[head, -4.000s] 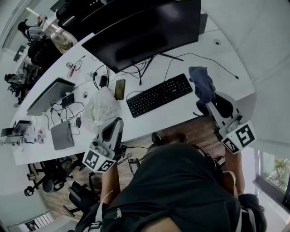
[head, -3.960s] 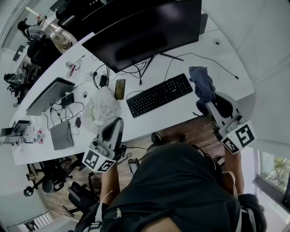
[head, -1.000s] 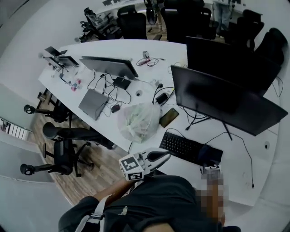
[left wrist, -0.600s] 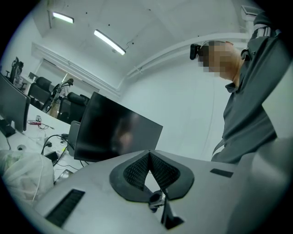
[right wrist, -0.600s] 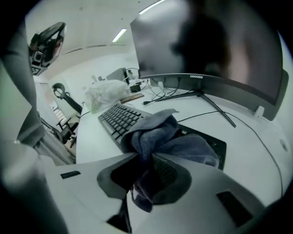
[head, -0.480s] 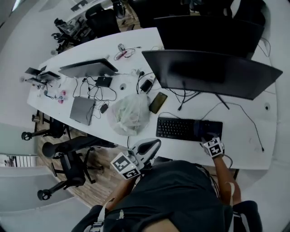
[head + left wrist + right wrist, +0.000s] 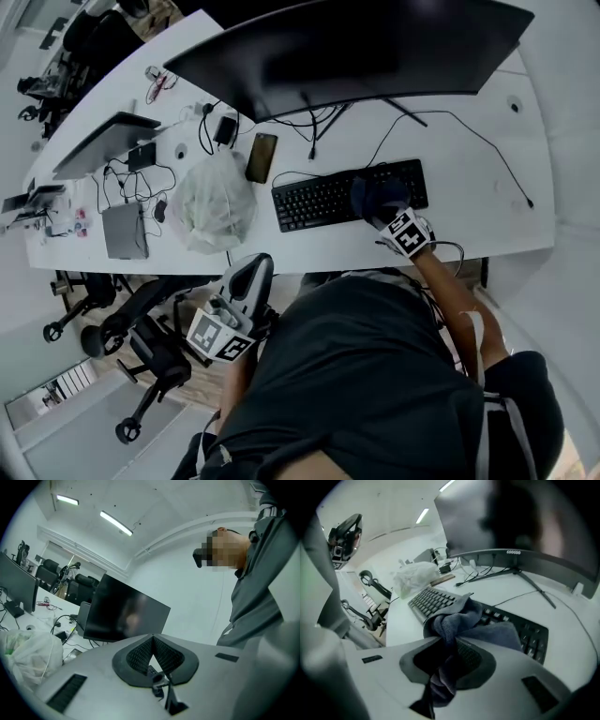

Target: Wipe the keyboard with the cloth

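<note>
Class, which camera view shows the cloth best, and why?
The right gripper view: the cloth fills its centre, pinched in the right gripper and draped on the keyboard. The head view shows only a small dark patch on the keys. The left gripper view misses it.

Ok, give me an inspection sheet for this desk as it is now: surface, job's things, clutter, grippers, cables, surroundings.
Surface: white desk, bare at its right end.
Job's things: black keyboard in front of the monitor; dark cloth lying on its right half.
Clutter: white plastic bag, phone, laptop, flat grey slab.
Grippers: right hand-held gripper shut on the cloth, over the keys; left hand-held gripper shut, nothing in it, held off the desk.
Cables: tangle behind the bag; one black cable running right of the keyboard.
Surroundings: office chairs beside the desk.
</note>
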